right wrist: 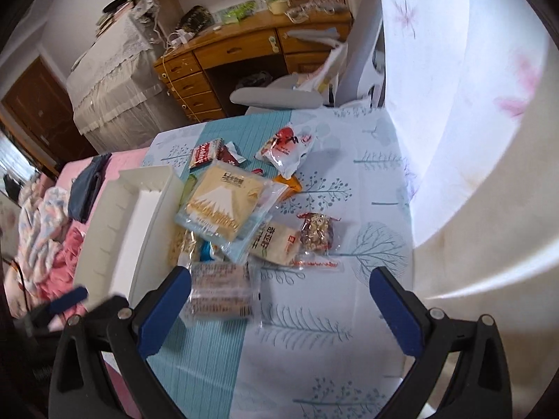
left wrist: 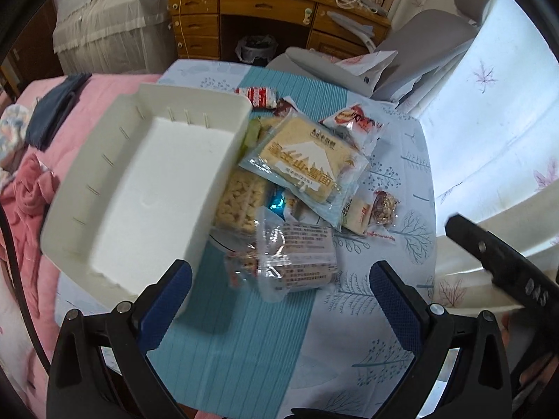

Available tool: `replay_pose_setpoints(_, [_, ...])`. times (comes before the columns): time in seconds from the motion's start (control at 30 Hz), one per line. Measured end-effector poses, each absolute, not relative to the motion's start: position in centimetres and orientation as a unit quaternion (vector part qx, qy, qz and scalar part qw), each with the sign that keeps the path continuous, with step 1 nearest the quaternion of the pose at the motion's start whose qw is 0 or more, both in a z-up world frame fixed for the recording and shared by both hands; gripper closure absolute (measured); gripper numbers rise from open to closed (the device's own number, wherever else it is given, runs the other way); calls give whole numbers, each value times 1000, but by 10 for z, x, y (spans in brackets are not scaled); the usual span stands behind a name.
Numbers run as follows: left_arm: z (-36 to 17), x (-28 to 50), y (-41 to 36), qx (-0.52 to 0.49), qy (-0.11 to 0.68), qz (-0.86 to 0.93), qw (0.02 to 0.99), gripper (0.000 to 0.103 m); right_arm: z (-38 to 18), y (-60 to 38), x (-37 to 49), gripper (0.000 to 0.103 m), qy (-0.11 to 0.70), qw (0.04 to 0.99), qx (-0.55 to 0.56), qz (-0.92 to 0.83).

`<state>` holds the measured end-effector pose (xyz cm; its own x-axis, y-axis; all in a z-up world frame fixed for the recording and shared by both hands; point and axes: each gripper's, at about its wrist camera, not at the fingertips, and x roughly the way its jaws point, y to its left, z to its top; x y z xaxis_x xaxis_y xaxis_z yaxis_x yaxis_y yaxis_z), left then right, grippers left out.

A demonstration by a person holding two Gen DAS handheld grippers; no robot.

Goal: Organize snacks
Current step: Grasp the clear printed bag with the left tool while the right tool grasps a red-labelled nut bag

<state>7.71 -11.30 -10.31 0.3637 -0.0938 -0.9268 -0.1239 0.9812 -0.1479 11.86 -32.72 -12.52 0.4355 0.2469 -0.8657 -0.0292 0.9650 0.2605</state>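
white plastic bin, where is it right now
The empty white plastic bin sits on the left side of the table in both views, its right wall against the snack pile, next to the large mountain-print cracker packet and beside the pink bedding.

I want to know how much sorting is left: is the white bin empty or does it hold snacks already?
Empty. The white bin shows only its bare floor; the snacks lie beside it.

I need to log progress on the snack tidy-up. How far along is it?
Nothing looks done yet: the white bin is empty. Nothing is in hand either; the left tongs and right tongs are both open, hovering over the clear-wrapped snack. Left: the whole pile beside the bin, including the Mt. Fuji packet and red-white packet.
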Motion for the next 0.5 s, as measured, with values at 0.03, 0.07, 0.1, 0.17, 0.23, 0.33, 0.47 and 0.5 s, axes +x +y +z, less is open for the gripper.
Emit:
replay_pose_setpoints(0.03, [-107,79,-115,-97,568,10,818,2,-131,-329,124,0,530,837,109,82])
replay_pose_setpoints(0.07, [-112,83,-119,-96,573,11,813,2,-138,-332,130,0,536,831,119,83])
replay_pose_setpoints(0.1, [-118,88,-122,-94,581,11,809,2,-142,-333,135,0,541,827,125,83])
replay_pose_setpoints(0.17, [-128,96,-129,-89,591,11,802,2,-156,-337,147,0,555,815,142,82])
replay_pose_setpoints(0.23, [-142,108,-136,-81,605,14,792,2,-173,-340,158,1,571,802,158,80])
replay_pose_setpoints(0.33, [-160,122,-143,-67,627,20,776,2,-197,-343,173,1,590,785,172,75])
replay_pose_setpoints(0.47, [-183,136,-150,-50,655,41,753,2,-222,-345,193,5,605,776,166,63])
replay_pose_setpoints(0.5, [-191,138,-151,-46,664,49,744,2,-228,-345,198,6,610,773,162,59])
